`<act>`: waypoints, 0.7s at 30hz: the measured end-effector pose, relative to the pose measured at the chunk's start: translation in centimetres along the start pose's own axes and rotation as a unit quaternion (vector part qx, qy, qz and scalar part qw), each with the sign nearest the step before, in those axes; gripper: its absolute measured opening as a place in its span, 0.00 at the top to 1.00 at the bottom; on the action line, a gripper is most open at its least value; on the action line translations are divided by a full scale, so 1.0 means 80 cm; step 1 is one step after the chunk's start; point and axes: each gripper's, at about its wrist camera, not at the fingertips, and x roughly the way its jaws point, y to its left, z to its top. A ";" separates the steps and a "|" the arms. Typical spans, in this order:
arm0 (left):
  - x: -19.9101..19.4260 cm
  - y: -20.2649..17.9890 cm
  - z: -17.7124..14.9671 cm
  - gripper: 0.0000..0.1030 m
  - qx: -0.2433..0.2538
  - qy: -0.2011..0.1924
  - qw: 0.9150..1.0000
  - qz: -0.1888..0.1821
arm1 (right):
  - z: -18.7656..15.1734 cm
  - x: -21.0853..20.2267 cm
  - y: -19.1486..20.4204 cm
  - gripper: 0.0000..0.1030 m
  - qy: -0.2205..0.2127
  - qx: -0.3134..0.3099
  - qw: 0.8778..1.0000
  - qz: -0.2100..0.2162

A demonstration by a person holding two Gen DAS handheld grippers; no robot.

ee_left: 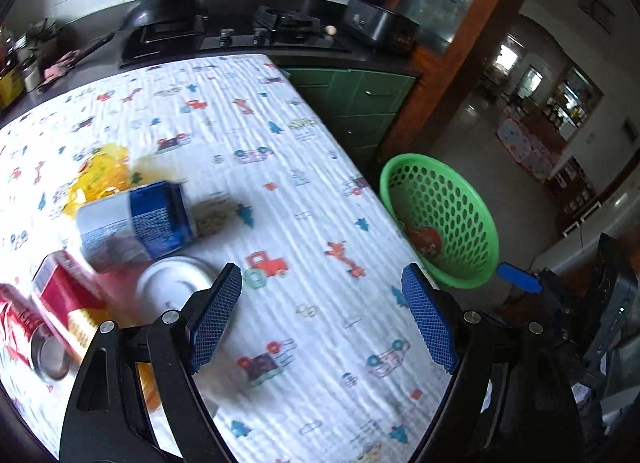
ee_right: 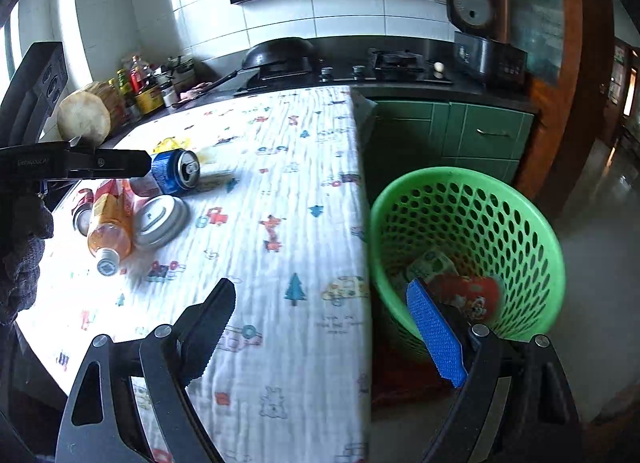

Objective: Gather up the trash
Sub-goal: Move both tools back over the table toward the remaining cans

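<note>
A green perforated basket (ee_right: 472,199) stands on the floor beside the table's right edge, with a red wrapper (ee_right: 472,297) and other trash inside; it also shows in the left wrist view (ee_left: 444,215). Trash lies on the table's left side: a blue can (ee_right: 176,171) (ee_left: 140,219), a round white lid (ee_right: 160,219) (ee_left: 172,283), an orange bottle (ee_right: 110,231), a red carton (ee_left: 64,291), a red can (ee_left: 24,335) and a yellow wrapper (ee_left: 100,179). My left gripper (ee_left: 322,315) is open and empty over the table, right of the trash. My right gripper (ee_right: 324,331) is open and empty, straddling the table edge.
The table (ee_right: 280,167) has a white cloth with cartoon prints. Behind it runs a dark counter with a stove (ee_right: 392,63), a pan (ee_right: 280,55), a rice cooker (ee_right: 480,47) and bottles (ee_right: 136,83). Green cabinets (ee_right: 460,131) stand below.
</note>
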 end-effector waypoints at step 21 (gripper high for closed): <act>-0.108 0.168 -0.091 0.21 -0.103 -0.015 0.992 0.077 | 0.031 0.046 0.151 0.18 0.015 -0.090 0.992 0.091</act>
